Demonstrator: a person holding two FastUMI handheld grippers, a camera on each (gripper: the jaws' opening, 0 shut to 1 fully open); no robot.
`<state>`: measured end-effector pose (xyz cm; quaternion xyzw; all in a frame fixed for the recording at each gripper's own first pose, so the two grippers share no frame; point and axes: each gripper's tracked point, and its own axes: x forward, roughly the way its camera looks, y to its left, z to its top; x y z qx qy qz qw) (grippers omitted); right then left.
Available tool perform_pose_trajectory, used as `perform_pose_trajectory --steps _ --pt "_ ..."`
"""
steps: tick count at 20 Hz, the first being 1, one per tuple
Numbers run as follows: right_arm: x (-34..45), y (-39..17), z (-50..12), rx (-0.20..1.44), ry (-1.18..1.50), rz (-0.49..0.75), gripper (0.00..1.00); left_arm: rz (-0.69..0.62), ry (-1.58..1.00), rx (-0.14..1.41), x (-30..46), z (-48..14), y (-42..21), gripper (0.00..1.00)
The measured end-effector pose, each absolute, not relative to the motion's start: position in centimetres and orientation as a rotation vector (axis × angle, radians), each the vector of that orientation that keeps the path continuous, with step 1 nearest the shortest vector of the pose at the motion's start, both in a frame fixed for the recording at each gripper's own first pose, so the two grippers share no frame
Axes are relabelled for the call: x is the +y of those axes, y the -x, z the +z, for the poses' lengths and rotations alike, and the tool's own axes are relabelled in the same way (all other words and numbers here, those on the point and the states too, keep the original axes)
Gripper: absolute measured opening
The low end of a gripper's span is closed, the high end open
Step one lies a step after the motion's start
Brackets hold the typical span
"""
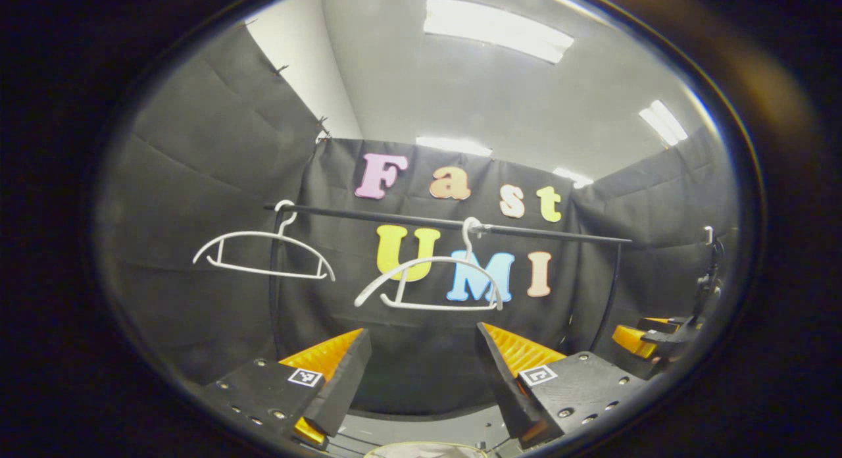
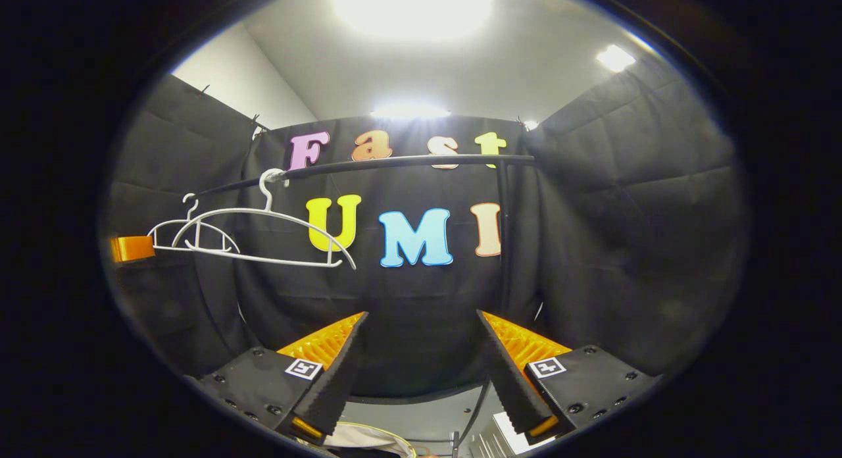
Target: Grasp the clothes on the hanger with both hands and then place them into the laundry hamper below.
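Two bare white hangers hang on a black rail (image 1: 460,222): one at the left (image 1: 263,251), one near the middle (image 1: 431,280). No garment is on either. My left gripper (image 1: 422,333) is open below the middle hanger, nothing between its fingers. My right gripper (image 2: 421,316) is also open and empty, facing the rail (image 2: 395,163) with both hangers (image 2: 263,237) up to its left. A strip of pale fabric (image 2: 368,439) lies at the bottom edge beneath the right gripper, and a similar pale edge (image 1: 427,450) lies beneath the left one. The right gripper (image 1: 661,336) shows at the far right of the left gripper view.
The rail's upright post (image 2: 503,247) stands right of centre in the right gripper view. Black cloth walls close in on all sides. A white ridged object (image 2: 513,438) sits low beside the right finger. A dark stand (image 1: 710,280) rises at the far right.
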<state>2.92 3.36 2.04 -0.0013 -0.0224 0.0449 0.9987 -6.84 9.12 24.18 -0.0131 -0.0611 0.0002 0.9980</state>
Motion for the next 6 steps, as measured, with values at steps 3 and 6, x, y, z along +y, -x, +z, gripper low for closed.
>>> perform_pose_trajectory --steps 3,6 --pt "3.8 -3.2 1.8 -0.038 0.003 0.097 0.97 0.024 0.041 -0.093 9.9 22.7 6.3 0.92" --pt "4.6 -3.4 1.3 -0.024 0.012 0.118 0.97 0.039 0.038 -0.073 10.1 21.9 6.1 0.93"
